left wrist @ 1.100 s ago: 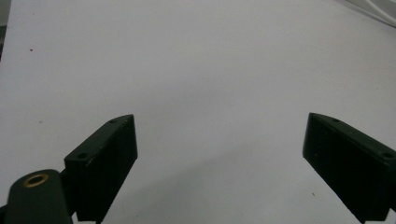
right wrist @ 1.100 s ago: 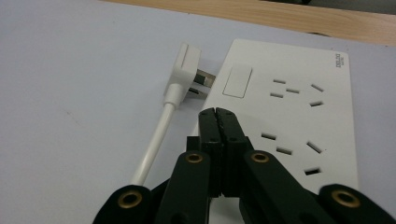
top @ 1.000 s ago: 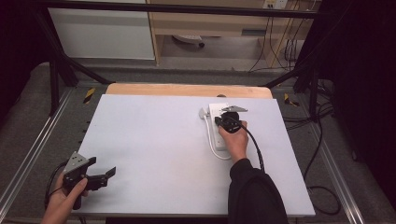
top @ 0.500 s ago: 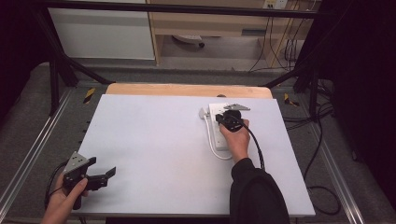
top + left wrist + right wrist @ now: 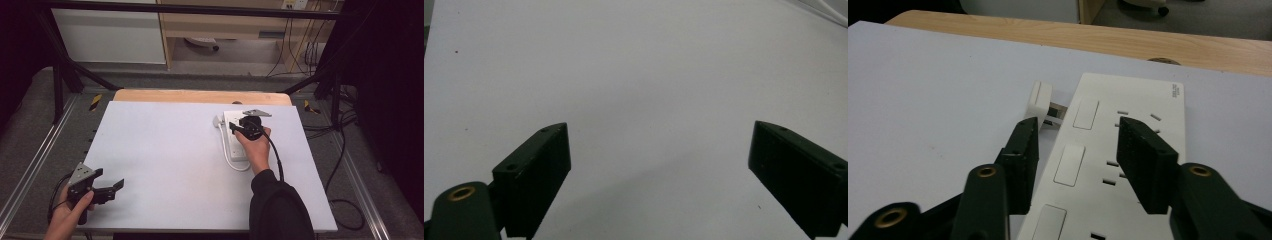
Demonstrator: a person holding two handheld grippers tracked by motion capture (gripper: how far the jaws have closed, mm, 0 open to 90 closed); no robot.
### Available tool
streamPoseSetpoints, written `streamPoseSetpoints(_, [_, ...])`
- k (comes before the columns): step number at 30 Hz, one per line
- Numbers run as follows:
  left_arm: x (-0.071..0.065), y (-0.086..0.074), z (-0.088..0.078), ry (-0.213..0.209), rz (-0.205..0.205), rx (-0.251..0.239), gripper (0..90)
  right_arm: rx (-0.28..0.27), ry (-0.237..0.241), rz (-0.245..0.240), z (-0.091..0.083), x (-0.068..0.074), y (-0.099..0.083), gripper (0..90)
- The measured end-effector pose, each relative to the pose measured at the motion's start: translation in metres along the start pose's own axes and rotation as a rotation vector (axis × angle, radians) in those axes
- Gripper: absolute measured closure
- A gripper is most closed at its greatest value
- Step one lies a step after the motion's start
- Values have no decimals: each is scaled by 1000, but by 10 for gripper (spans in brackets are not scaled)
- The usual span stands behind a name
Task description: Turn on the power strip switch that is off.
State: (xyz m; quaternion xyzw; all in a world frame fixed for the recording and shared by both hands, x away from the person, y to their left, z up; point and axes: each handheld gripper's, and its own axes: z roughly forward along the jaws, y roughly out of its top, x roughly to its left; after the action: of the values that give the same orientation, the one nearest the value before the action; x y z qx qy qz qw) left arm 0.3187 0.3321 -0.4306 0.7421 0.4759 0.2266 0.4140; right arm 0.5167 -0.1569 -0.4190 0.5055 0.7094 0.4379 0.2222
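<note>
While the right gripper (image 5: 239, 126) hangs over the far end of the strip (image 5: 1128, 165), its jaws have just been opening and now stand apart with nothing pinched between them; the pads hover above the strip's face without pressing on it. One power strip lies on the white sheet (image 5: 165, 160), toward the right half and near the far edge. Its long axis runs from the near side of the table to the far side, with the far end just short of the wooden tabletop (image 5: 200, 96) that shows past the sheet. One white plug (image 5: 1040, 100) lies on the sheet just beside the strip's far left corner; its metal prongs point toward the strip's side. One white cord (image 5: 227, 156) runs along the strip's left side and loops round its near end.

On the strip's face, in the right gripper view, three square rocker switches sit in a row down the left, with slot openings to their right. A small printed label (image 5: 1175, 90) sits in the far right corner; it is too small to read.

Two grippers are in play. The left gripper (image 5: 116, 186) rests at the near left corner of the sheet, held in the left hand (image 5: 67, 216), its jaws spread wide and empty over bare sheet.
</note>
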Motion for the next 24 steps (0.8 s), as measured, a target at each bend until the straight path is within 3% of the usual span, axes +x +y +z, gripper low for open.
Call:
streamPoseSetpoints(12, [0,0,0,-2,0,2,100,3,-3,29,-9,-6,5,315])
streamPoseSetpoints(20, [0,0,0,-2,-1,3,99,12,-14,15,-19,-7,8,72])
streamPoseSetpoints(24, [0,0,0,-1,-1,4,99,6,-30,-15,-28,-5,11,29])
